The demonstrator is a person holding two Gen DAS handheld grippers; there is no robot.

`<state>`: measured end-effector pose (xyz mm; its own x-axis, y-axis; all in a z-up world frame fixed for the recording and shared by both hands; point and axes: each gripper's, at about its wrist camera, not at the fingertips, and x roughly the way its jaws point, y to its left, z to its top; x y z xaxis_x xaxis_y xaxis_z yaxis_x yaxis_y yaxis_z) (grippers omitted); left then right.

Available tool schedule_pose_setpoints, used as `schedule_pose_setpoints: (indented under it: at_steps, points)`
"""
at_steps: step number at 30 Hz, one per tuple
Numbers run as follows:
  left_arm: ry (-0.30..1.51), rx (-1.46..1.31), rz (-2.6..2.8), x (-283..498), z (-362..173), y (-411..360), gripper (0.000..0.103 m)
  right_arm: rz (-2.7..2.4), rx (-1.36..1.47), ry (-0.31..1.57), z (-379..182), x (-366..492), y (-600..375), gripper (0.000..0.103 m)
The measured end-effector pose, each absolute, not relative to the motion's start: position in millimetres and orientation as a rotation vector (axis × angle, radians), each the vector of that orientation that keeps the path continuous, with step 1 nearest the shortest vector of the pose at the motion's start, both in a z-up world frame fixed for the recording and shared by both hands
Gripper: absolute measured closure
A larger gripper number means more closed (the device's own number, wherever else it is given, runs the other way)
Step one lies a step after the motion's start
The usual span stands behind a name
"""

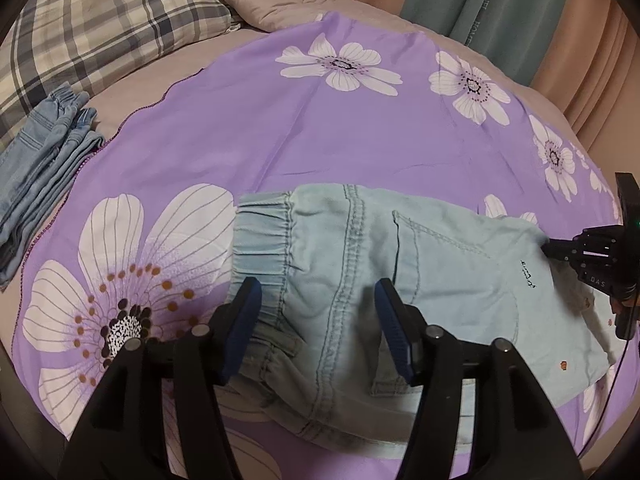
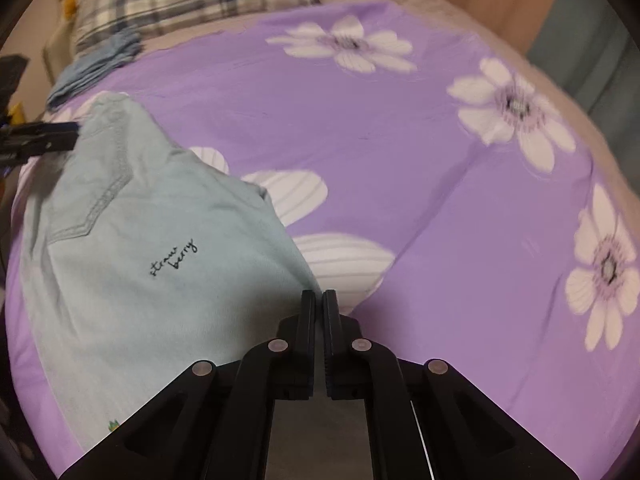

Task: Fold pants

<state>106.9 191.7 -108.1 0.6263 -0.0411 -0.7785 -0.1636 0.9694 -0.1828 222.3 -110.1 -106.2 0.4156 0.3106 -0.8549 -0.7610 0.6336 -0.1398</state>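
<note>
Pants [image 1: 400,280] in pale light-blue denim lie already doubled on the purple flowered sheet [image 1: 280,128] of the bed, waistband to the left, pocket side up, so we judge the fold to be midway: the garment is a compact bundle that wants one more squaring or a final fold.

Going left to right in the left wrist view, a stack of darker folded jeans [image 1: 44,176] sits at the far left edge of the sheet, well apart from the work. Next comes our left claw [image 1: 318,328], its blue-padded fingers standing apart and straddling the seam just right of the elastic waistband; whether the pads press the cloth or hover above it we cannot tell. At the right edge our right claw [image 1: 560,246] meets the far corner of the pants.

In the right wrist view that right claw [image 2: 319,300] has its fingers together at the pants' edge; the cloth seems to run in between them, though blur keeps us from being sure.

Next, we judge, the left claw must close on the waistband so both ends lift together.

Legs and hems are tucked underneath and hidden, and the near edge is covered by the claw bodies.
</note>
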Motion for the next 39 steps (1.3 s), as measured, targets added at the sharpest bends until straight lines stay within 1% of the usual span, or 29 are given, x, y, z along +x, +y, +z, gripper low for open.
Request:
schedule_pose_setpoints:
  at_steps: [1,4,7,8,9,10,11,13,16,21,24,26,27,29,33,36,39]
  points:
    - [0.894,-0.237,0.074,106,-108,191,0.044,0.709,-0.563,0.932,-108,222,-109,0.100]
    - [0.897,-0.217,0.088,102,-106,191,0.043,0.638,-0.492,0.913,-95,217,-121,0.098]
    - [0.915,-0.162,0.136,96,-111,192,0.032,0.606,-0.336,0.863,-72,203,-153,0.098]
    - [0.935,-0.156,0.150,96,-115,194,0.031,0.612,-0.249,0.857,-65,190,-173,0.095]
    - [0.963,-0.177,0.149,95,-123,200,0.029,0.613,-0.210,0.858,-64,182,-184,0.090]
    - [0.978,-0.216,0.143,93,-127,205,0.028,0.612,-0.172,0.864,-67,166,-202,0.087]
    - [0.983,-0.255,0.138,91,-130,210,0.027,0.608,-0.161,0.882,-73,153,-216,0.087]
    - [0.973,-0.292,0.140,85,-128,216,0.027,0.577,-0.175,0.947,-92,137,-235,0.087]
    - [0.955,-0.266,0.171,78,-116,212,0.030,0.437,-0.228,1.032,-123,129,-269,0.087]
    - [0.902,-0.236,0.173,58,-88,198,0.029,0.022,-0.191,0.941,-125,166,-323,0.087]
    - [0.877,-0.240,0.123,45,-75,183,0.029,-0.103,-0.023,0.947,-119,177,-357,0.087]
    - [0.867,-0.210,0.059,41,-71,163,0.029,-0.066,0.068,0.913,-107,163,-356,0.087]
    - [0.867,-0.192,0.027,43,-73,150,0.029,0.023,0.106,0.885,-102,149,-346,0.086]
    - [0.882,-0.156,-0.024,50,-78,126,0.029,0.197,0.127,0.870,-101,123,-317,0.080]
    - [0.935,-0.143,-0.078,65,-103,101,0.029,0.313,0.082,0.907,-125,90,-280,0.078]
    - [1.013,-0.112,-0.033,72,-128,103,0.030,0.291,0.134,0.887,-134,84,-300,0.079]
    - [0.988,-0.060,-0.037,63,-126,103,0.029,0.183,0.274,0.861,-139,79,-357,0.079]
